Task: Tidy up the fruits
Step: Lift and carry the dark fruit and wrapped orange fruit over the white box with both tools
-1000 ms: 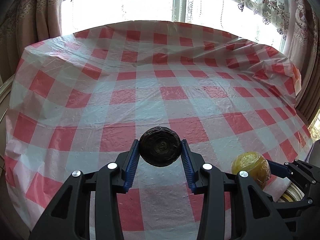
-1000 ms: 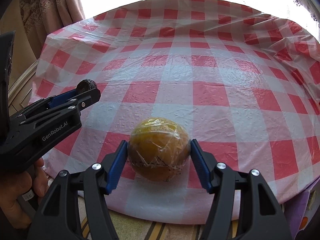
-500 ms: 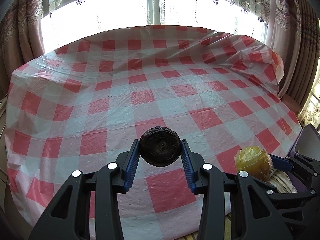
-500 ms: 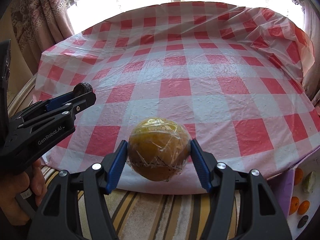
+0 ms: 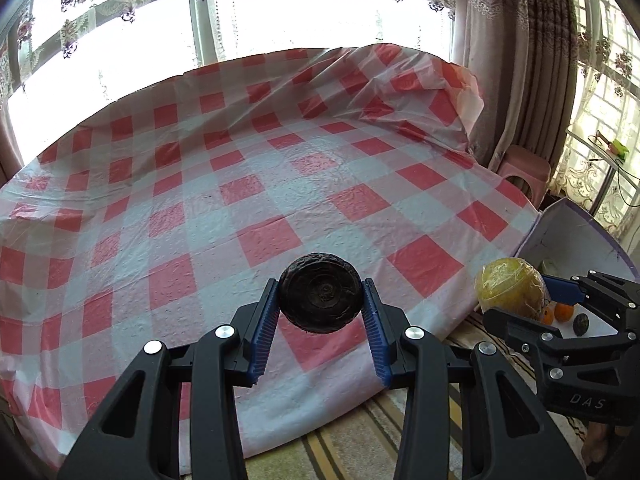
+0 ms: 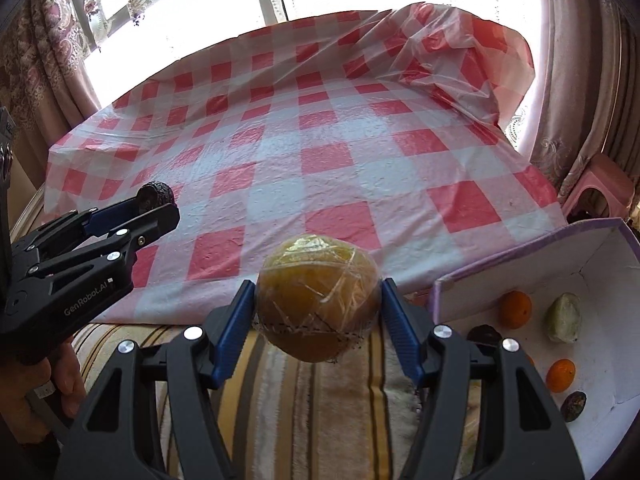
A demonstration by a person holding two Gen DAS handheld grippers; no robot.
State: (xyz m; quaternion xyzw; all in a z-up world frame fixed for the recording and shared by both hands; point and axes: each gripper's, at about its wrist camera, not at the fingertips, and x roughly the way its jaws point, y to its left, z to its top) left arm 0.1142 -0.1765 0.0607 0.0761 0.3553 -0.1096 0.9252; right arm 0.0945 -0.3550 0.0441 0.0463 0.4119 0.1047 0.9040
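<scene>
The left gripper point(image 5: 322, 304) clamps a dark wrinkled fruit point(image 5: 320, 298) above the checked tablecloth's point(image 5: 256, 184) near edge; at three o'clock, the right gripper point(image 6: 318, 312) clasps a plastic-wrapped yellow fruit point(image 6: 318, 304); farther right, a white box point(image 6: 600, 256) holds small fruits.

A dark wrinkled fruit point(image 5: 320, 298) and a film-wrapped yellow fruit point(image 6: 318, 298) are each clamped aloft; oranges point(image 6: 516, 309), perhaps, lie in the box point(image 6: 520, 258).
</scene>
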